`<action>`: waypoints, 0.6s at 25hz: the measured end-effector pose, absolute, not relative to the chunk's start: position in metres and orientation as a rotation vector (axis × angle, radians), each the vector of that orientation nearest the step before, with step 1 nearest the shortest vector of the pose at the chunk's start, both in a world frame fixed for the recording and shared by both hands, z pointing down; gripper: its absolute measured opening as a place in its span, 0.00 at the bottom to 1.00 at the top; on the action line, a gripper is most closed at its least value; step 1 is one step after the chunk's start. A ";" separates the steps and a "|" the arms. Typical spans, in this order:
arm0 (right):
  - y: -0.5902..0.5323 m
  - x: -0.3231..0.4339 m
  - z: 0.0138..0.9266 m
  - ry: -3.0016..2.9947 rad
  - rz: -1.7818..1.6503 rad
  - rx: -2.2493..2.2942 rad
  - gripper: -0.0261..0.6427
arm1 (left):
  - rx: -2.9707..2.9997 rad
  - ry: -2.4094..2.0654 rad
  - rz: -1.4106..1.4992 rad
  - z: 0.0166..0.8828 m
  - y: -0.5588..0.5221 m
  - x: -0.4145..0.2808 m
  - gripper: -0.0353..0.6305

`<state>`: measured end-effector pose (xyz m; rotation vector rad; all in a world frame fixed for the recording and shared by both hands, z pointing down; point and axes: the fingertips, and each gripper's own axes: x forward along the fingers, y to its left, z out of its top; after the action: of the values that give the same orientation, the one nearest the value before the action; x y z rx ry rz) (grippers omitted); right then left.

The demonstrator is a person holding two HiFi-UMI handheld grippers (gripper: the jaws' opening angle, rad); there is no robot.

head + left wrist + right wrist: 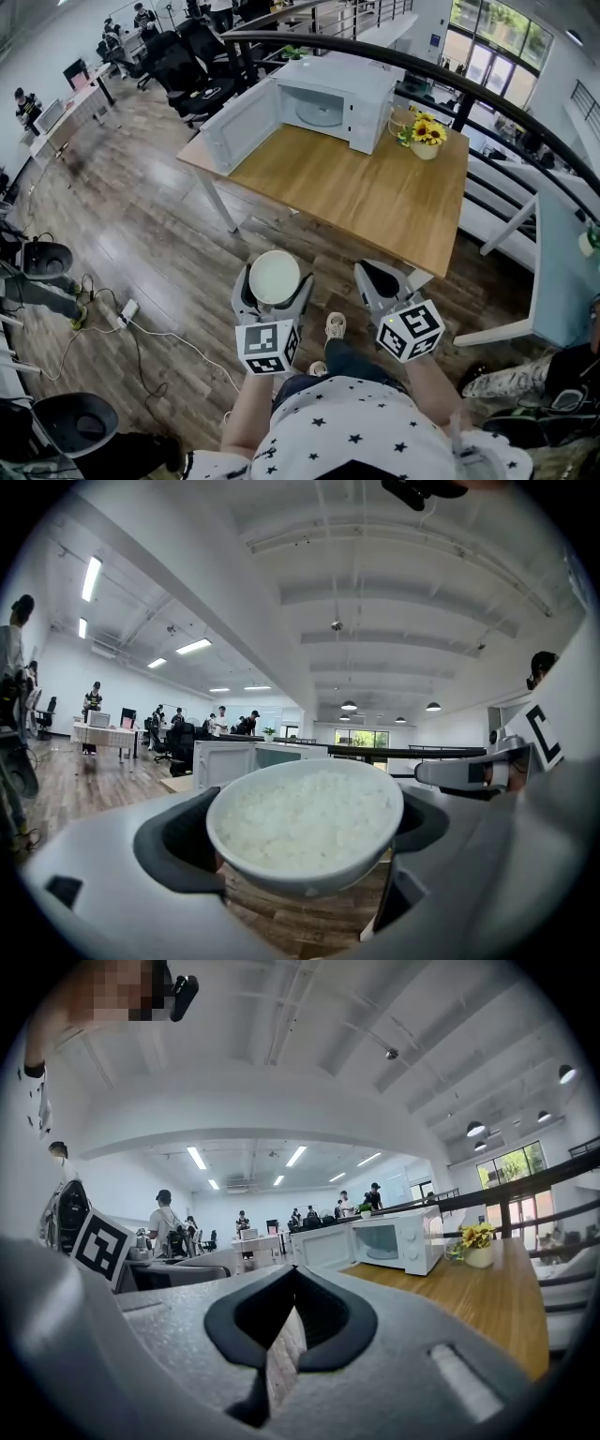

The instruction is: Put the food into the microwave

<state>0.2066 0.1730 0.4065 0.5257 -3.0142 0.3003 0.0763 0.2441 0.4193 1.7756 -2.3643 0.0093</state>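
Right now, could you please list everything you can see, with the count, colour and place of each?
bowl of rice: one, white, held short of the table.
microwave: one, white, door open, at the table's far end.
table: one, light wood, centre of the head view.
flower pot: one, pale with yellow flowers, on the table right of the microwave.
office chairs: several, black, beyond the table at left.
railing: one, black, behind the table.
power strip: one, white, on the floor at left.
left gripper: one, grey, fingers shut on the bowl of rice.
right gripper: one, grey, fingers shut, empty.
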 end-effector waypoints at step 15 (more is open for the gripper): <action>0.101 0.148 0.403 -3.034 0.241 0.534 0.05 | 1.785 -2.366 0.010 0.422 0.174 0.025 0.83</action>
<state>0.1483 0.1010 0.4032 0.5343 -3.0341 0.2414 0.0250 0.1738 0.4215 1.7854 -2.3665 0.0100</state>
